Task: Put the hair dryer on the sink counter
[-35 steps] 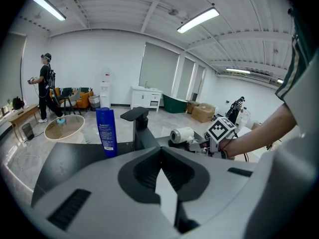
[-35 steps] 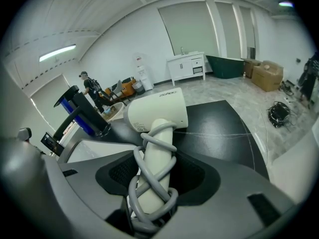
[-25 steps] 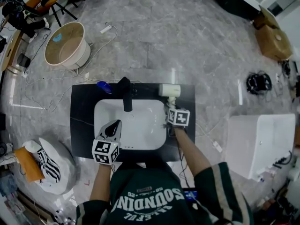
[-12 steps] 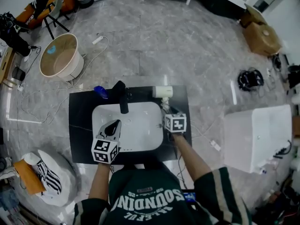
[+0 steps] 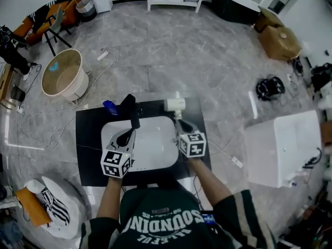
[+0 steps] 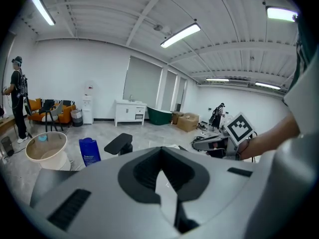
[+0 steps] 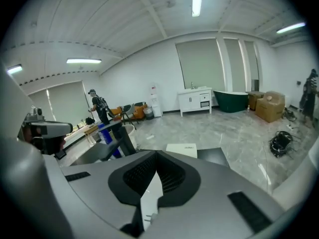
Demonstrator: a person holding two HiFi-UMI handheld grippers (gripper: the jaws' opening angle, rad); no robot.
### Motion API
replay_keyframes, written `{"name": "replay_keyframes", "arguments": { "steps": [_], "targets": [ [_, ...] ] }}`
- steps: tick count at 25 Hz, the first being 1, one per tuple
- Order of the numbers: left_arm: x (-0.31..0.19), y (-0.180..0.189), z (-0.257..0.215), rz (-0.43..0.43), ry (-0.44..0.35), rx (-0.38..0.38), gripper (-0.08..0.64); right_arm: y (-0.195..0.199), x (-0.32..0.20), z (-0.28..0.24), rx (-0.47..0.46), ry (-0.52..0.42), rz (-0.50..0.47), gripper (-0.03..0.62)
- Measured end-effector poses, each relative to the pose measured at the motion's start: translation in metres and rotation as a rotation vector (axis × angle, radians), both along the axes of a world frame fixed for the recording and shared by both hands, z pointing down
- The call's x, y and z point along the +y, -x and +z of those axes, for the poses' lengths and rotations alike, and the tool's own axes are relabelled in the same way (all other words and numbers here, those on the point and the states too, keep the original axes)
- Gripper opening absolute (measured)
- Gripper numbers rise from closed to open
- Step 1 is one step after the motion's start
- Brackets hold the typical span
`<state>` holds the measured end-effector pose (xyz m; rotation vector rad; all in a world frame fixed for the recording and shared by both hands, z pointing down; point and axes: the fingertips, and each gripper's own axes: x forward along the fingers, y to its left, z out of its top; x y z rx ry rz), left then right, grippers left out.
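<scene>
While the hair dryer (image 5: 175, 105) is lying on the table (image 5: 89, 144), I'm holding my right gripper (image 5: 181, 124) near it, jaws just closing on nothing, left gripper (image 5: 126, 137) jaws sitting shut, empty too.

Basin (image 5: 150, 148) in the table (image 5: 88, 152) is open between my left tongs (image 5: 124, 137) and right tongs (image 5: 181, 124). Back edge is crowded: blue bottle (image 5: 109, 107), faucet (image 5: 132, 113) reaching over the basin, hair dryer (image 5: 174, 104) at right. Left table strip is bare.
</scene>
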<state>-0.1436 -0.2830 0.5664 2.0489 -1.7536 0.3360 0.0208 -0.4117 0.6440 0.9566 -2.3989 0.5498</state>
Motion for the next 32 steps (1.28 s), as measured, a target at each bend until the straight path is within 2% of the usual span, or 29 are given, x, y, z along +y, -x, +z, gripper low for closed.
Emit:
{"name": "replay_keyframes", "arguments": {
  "steps": [3, 6, 11, 20, 32],
  "targets": [
    [-0.002, -0.003, -0.006, 0.019, -0.014, -0.003, 0.000, 0.004, 0.008, -0.027, -0.021, -0.086, -0.017, 0.005],
    [-0.004, -0.005, -0.011, 0.034, -0.029, -0.008, 0.000, 0.008, 0.018, -0.055, -0.083, -0.164, -0.027, 0.005],
    [-0.003, -0.006, -0.022, 0.050, -0.056, -0.016, 0.000, 0.007, 0.038, -0.086, -0.152, -0.231, -0.022, 0.003],
    [0.005, -0.011, -0.039, 0.081, -0.097, -0.025, 0.000, 0.011, 0.063, -0.096, -0.139, -0.295, -0.058, 0.002],
    [0.010, -0.019, -0.034, 0.096, -0.091, -0.035, 0.000, 0.008, 0.068, -0.097, -0.142, -0.294, -0.059, 0.002]
  ]
}}
